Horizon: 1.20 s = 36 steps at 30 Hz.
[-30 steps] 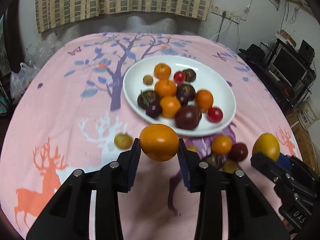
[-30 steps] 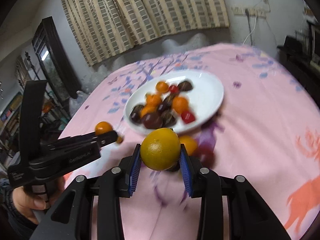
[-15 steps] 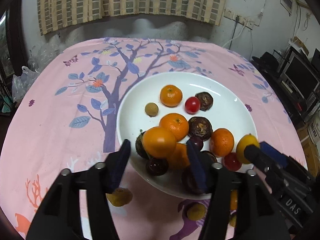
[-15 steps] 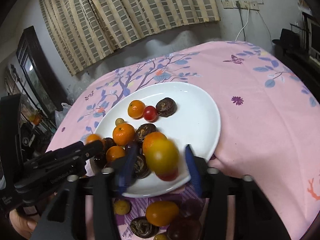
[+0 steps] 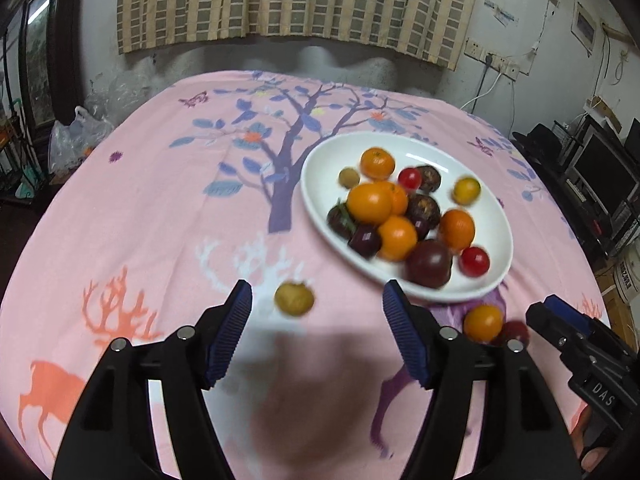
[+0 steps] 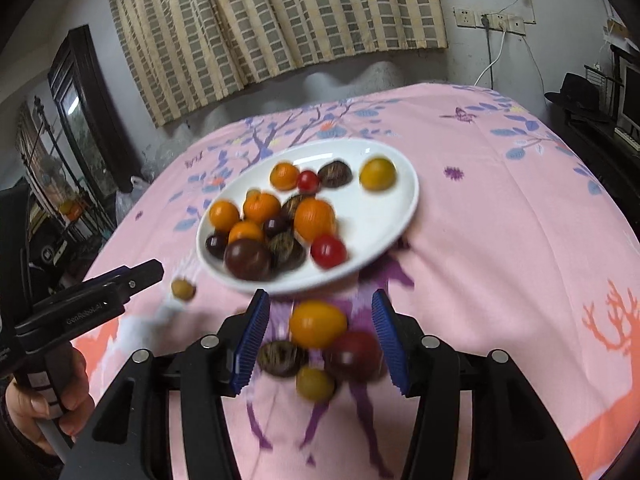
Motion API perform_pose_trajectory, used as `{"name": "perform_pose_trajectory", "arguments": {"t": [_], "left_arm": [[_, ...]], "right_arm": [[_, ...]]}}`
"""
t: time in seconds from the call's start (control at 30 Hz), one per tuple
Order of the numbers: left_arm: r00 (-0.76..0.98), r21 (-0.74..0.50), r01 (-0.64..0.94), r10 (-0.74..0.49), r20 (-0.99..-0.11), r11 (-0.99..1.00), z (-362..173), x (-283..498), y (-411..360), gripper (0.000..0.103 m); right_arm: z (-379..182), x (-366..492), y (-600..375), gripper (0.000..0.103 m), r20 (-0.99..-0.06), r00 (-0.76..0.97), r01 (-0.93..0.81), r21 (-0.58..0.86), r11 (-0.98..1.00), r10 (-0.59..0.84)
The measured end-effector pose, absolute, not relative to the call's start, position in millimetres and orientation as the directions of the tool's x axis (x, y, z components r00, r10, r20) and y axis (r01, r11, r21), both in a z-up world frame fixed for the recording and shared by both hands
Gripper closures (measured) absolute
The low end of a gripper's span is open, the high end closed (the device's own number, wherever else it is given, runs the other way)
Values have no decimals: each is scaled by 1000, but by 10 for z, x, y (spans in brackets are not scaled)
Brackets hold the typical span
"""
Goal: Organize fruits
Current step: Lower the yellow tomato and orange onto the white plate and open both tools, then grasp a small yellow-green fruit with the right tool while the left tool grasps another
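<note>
We have both grippers empty at this moment. The left gripper [image 5: 316,336] has just been opening and its jaws stand wide apart with nothing between the pads; the right gripper [image 6: 318,344] has also just been opening and stands apart, gripping nothing, though loose fruit shows on the cloth in the gap beyond it.

Most of the job looks done. The white plate [image 5: 496,216] sits at about two o'clock in the left wrist view and carries the bulk of the fruit — a large orange [image 5: 369,203] on top of the pile, more oranges, dark plums, red cherry tomatoes, and a yellow fruit [image 6: 377,174] alone near the plate's far rim, at twelve o'clock in the right wrist view.

What we judge is left lies on the pink tablecloth [image 5: 160,208]. A small yellow-brown fruit [image 5: 294,299] rests just ahead of the left jaws, near twelve o'clock. In front of the right gripper sits a cluster at six o'clock from the plate: an orange oval fruit [image 6: 318,323], a dark brown one [image 6: 281,358], a dark red one [image 6: 355,356] and a small yellow one [image 6: 315,383], all close together or touching.

For room, the cloth from nine to eleven o'clock of the plate is bare and wide. The plate's near rim lies close to the cluster, and the two grippers work near each other — that is the tight spot.
</note>
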<state>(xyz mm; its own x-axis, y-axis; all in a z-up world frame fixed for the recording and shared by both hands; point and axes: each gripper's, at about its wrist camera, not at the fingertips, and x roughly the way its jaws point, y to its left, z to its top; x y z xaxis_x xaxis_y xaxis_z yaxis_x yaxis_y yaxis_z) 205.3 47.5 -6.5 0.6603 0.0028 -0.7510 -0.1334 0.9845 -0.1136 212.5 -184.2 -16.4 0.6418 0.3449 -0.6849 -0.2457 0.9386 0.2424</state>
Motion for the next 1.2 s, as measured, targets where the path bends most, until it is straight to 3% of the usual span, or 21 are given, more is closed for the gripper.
{"name": "perform_pose_trajectory", "arguments": {"t": [0.37,0.57,0.6,0.7,0.9,1.2], "left_arm": [[647,-76,-212,81,-759,974,-360,1690,859,34],[641,-74,-222,88,-762,972,-409,1729,974,34],[635,-90,-211,67,-770,973,-424,1740,966,34],[627,-88,-181,46,-778,979,-457,1748,905,34],[616,-62,-166,55,-786,984,-518,1766,832,34],[603,-26,-143,66,-795,989,-525,1835,703,34]], "right_arm": [[-505,1775,-1558,49,-793,557,-287,94,953,246],[-624,1908,-1449,55,-821,544,-243,39,969,170],[-625,1934,-1436,56,-821,548,-236,31,971,160],[-628,1972,-1407,77,-816,558,-238,16,971,150],[-596,1906,-1583,77,-808,530,-219,163,962,258],[-475,1804,-1567,78,-772,540,-277,213,937,335]]}}
